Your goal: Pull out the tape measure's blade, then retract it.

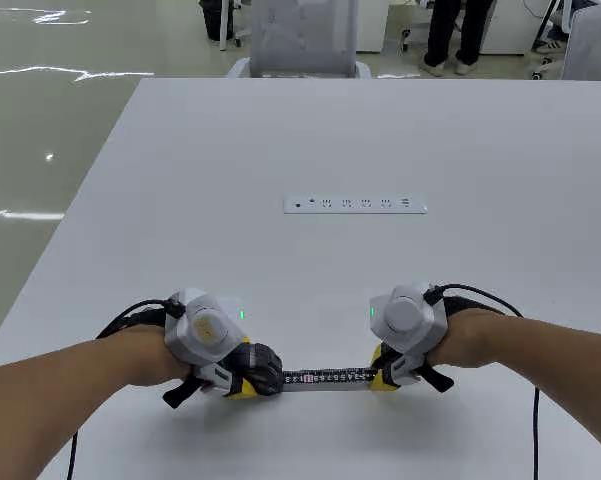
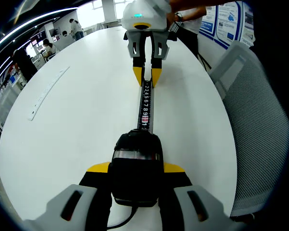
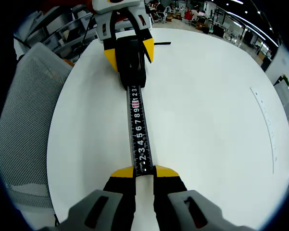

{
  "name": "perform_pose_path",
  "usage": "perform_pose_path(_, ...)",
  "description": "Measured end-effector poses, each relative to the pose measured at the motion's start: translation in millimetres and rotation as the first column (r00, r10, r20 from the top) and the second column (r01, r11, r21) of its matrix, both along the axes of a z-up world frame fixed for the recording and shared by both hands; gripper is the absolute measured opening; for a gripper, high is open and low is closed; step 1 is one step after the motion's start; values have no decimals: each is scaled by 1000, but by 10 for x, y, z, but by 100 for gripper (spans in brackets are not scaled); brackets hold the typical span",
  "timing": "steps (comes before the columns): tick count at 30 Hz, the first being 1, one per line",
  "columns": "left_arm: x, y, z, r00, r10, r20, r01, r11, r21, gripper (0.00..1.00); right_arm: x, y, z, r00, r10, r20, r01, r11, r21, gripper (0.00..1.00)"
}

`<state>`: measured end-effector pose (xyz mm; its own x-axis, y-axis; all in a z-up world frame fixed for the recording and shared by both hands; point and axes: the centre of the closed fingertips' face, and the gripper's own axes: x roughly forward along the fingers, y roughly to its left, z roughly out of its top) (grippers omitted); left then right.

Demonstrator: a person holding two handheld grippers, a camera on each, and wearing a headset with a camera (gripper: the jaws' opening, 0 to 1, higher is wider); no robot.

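The black tape measure case [image 1: 261, 369] [image 2: 136, 163] [image 3: 131, 60] lies near the front edge of the white table [image 1: 310, 140], and my left gripper [image 1: 242, 381] [image 2: 136, 169] is shut on it. A short length of numbered blade [image 1: 330, 377] [image 2: 145, 103] [image 3: 138, 134] runs out of the case to the right. My right gripper [image 1: 382, 377] [image 3: 144, 170] is shut on the blade's tip. The yellow-tipped jaws of both grippers face each other along the blade, a little more than ten centimetres apart by its marks.
A white power strip [image 1: 354, 204] [image 2: 48, 91] [image 3: 265, 120] lies flat mid-table, well beyond the grippers. A grey mesh chair [image 2: 252, 110] [image 3: 24, 120] stands at the near table edge. Another chair [image 1: 302, 38] and a person's legs [image 1: 455, 35] are past the far edge.
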<state>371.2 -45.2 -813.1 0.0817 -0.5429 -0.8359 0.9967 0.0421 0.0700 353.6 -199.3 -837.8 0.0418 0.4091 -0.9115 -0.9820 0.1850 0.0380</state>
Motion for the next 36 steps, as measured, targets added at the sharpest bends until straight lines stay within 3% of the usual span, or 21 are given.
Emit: perform_pose_path(36, -1, 8, -1, 1000, 1, 4, -1, 1000, 5, 33, -17, -147, 6, 1000, -18, -5, 18, 1000, -9, 12)
